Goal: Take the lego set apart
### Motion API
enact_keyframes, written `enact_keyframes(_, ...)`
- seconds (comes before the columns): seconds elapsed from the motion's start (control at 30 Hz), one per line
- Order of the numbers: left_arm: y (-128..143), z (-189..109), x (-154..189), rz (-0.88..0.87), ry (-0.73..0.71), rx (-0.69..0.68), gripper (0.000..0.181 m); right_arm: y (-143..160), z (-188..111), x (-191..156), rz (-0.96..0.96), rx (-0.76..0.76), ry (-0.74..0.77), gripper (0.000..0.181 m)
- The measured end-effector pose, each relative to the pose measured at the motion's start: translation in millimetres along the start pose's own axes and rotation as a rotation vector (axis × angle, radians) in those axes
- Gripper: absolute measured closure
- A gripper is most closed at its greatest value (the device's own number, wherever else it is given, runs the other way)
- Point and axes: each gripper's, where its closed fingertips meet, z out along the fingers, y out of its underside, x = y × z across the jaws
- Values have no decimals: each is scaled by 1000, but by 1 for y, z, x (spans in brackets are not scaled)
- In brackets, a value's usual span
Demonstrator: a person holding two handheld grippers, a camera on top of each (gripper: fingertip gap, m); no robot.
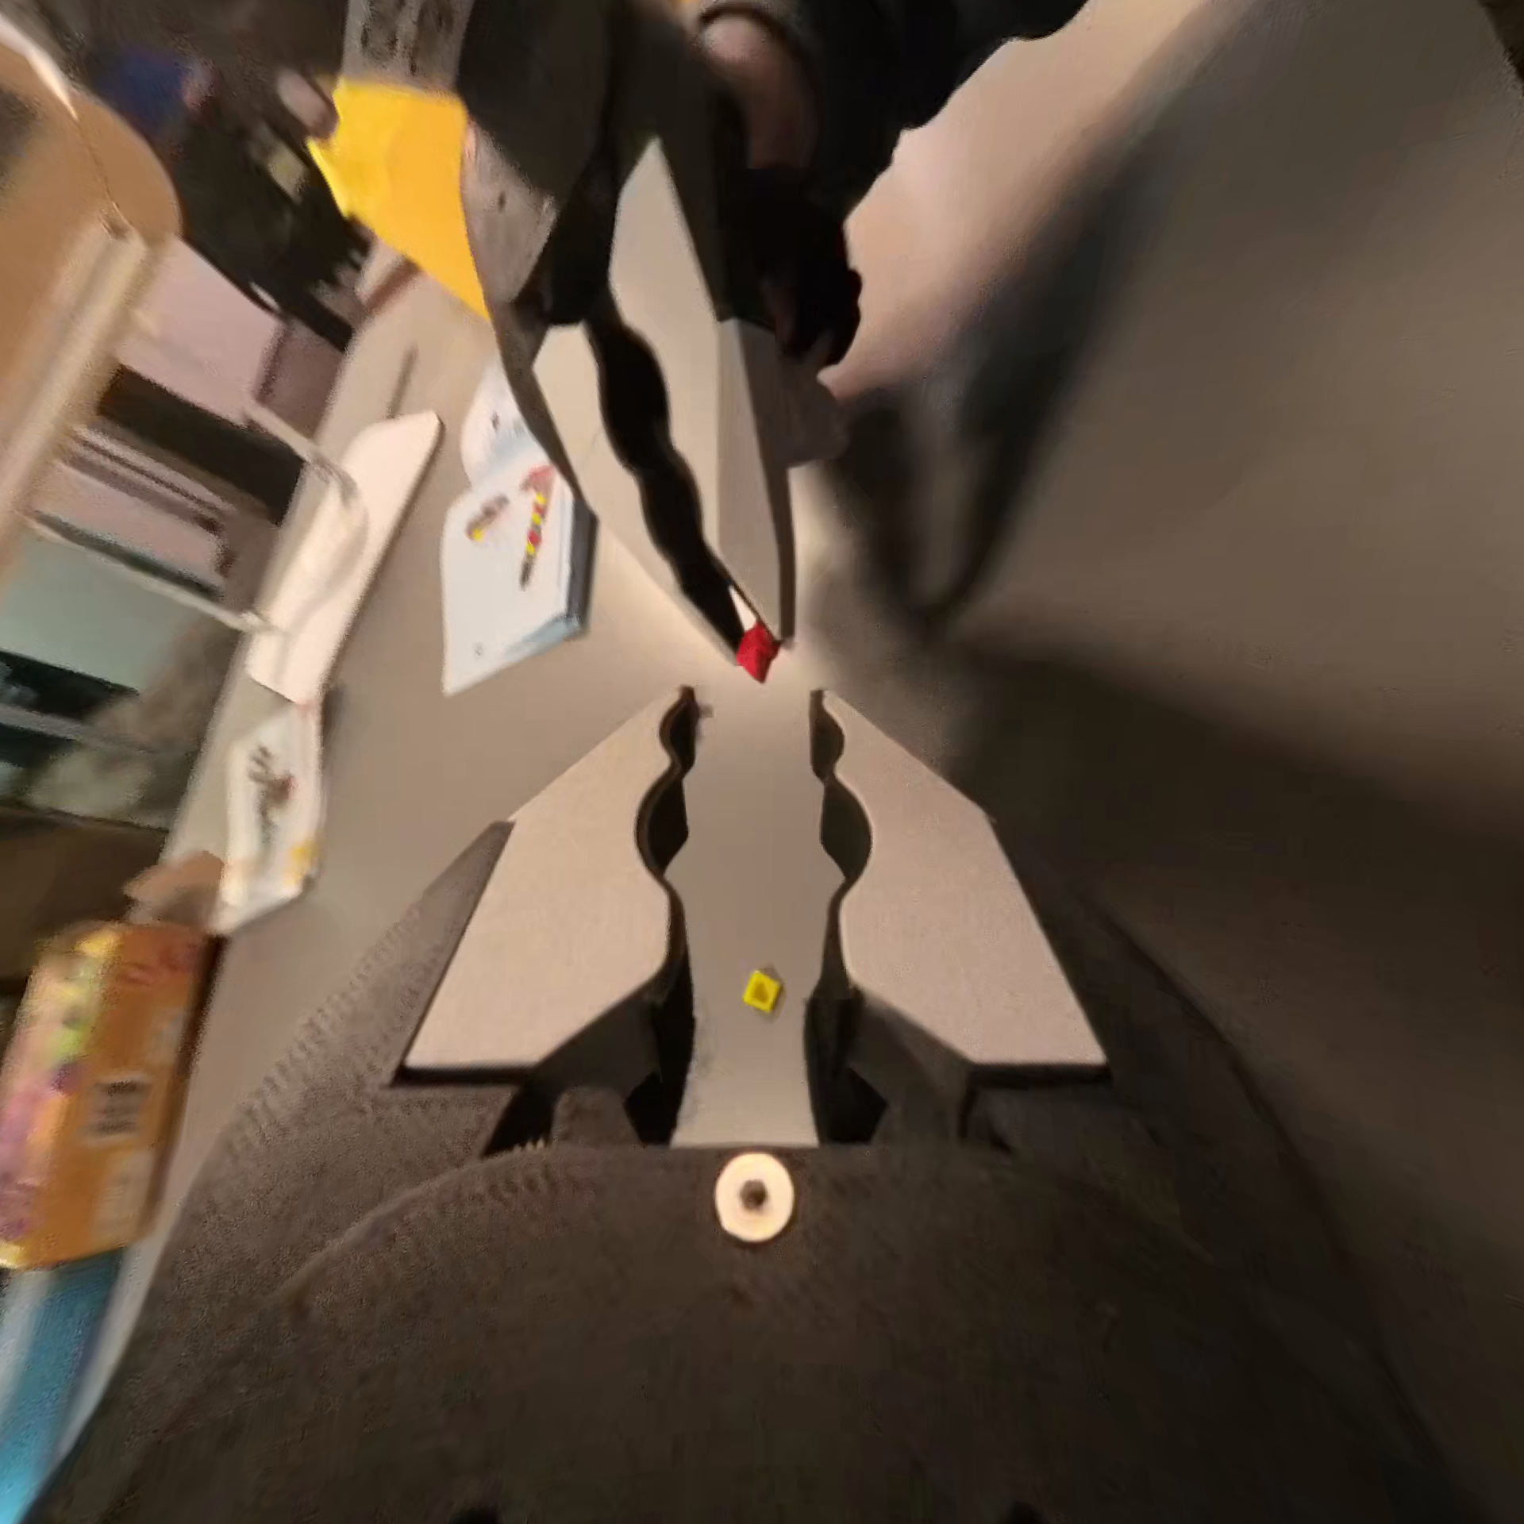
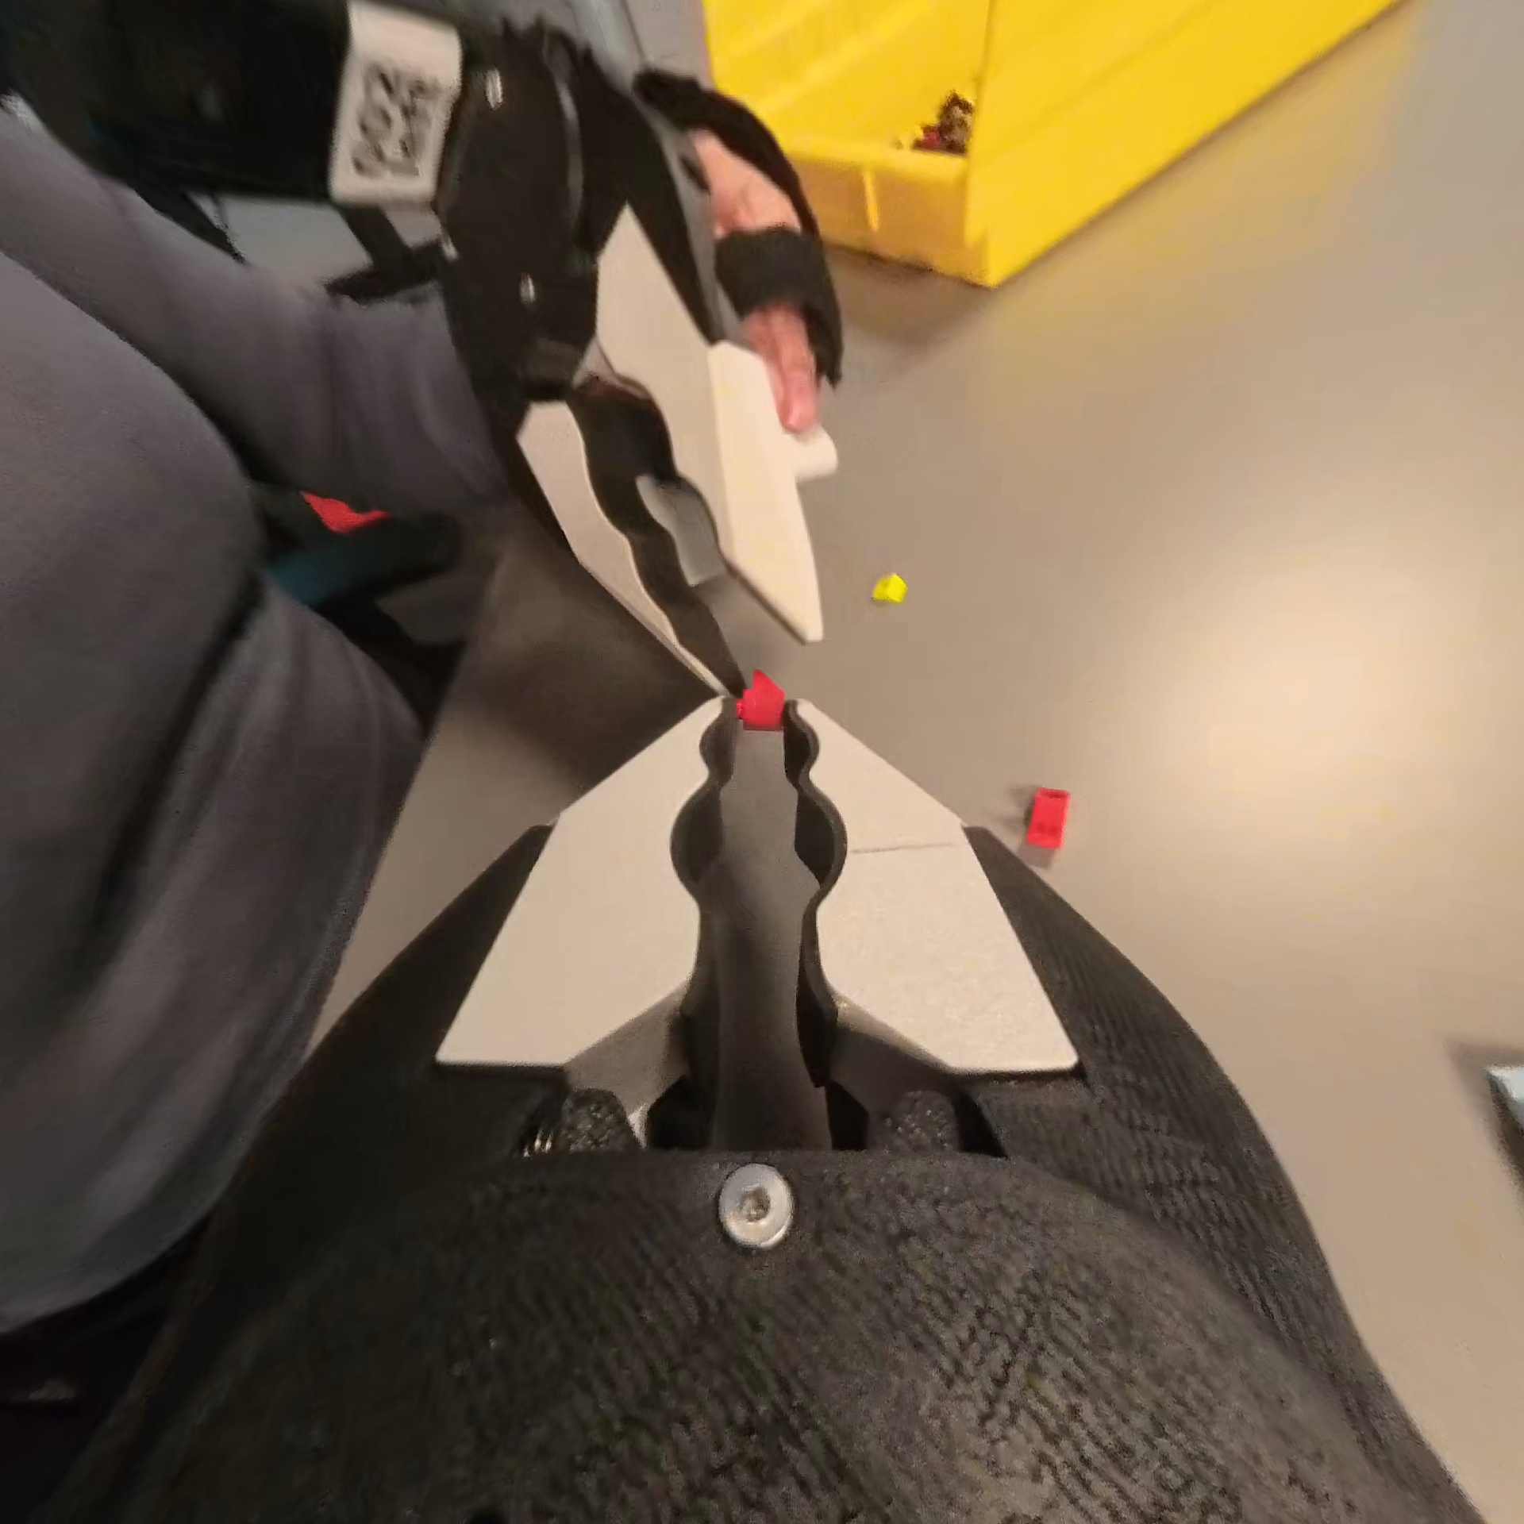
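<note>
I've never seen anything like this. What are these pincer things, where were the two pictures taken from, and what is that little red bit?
There is no robot here. A person holds a hand-worked gripper in each hand, each with two grey fingers and a camera looking along them. The left wrist view shows the left gripper at the bottom, fingers open. The right wrist view shows the right gripper, shut on a small red piece. In each view the other gripper comes in from the top. On the grey table are a yellow piece, a red brick, a yellow bin and a booklet.
</note>
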Motion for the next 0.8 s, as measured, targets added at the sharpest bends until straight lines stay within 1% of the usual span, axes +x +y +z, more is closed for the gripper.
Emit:
enact_keyframes(0.1,-11,-2,-2,104,-61,40,171,-7,-3,-10,25,33,-68,172)
enact_keyframes(0.13,-15,-4,-3,122,-80,58,172,-8,-3,-12,31,38,-83,172)
enact_keyframes(0.23,-22,-6,-4,157,-111,86,161,-12,-5,-18,50,56,-129,172)
enact_keyframes(0.27,-21,-5,-4,166,-113,82,162,-13,-5,-19,55,62,-140,172)
enact_keyframes(0.33,-25,-6,-2,203,-118,93,176,-15,-6,-22,65,67,-163,173)
enact_keyframes(0.4,-25,-7,0,216,-107,87,177,-15,-5,-23,77,51,-174,172)
enact_keyframes(0.43,-25,-7,-1,192,-105,79,177,-16,-6,-22,85,54,-162,172)
enact_keyframes(0.47,-23,-7,-4,155,-111,61,178,-19,-6,-16,88,66,-118,167)
enact_keyframes(0.5,-19,-7,-9,110,-125,34,178,-19,-6,-8,68,59,-38,149)
enact_keyframes(0.53,-13,-6,-14,69,-136,3,178,-16,-6,3,15,20,66,141)
enact_keyframes(0.57,-8,-6,-17,36,-143,-25,178,-13,-6,9,-76,-24,163,142)
enact_keyframes(0.67,1,-4,-21,-30,-137,-68,178,-20,-6,8,-392,-86,367,165)
enact_keyframes(0.7,3,-3,-21,-41,-132,-75,178,-22,-5,8,-468,-118,421,168)
enact_keyframes(0.8,5,-2,-19,-49,-112,-89,178,-18,-1,10,-571,-210,491,168)
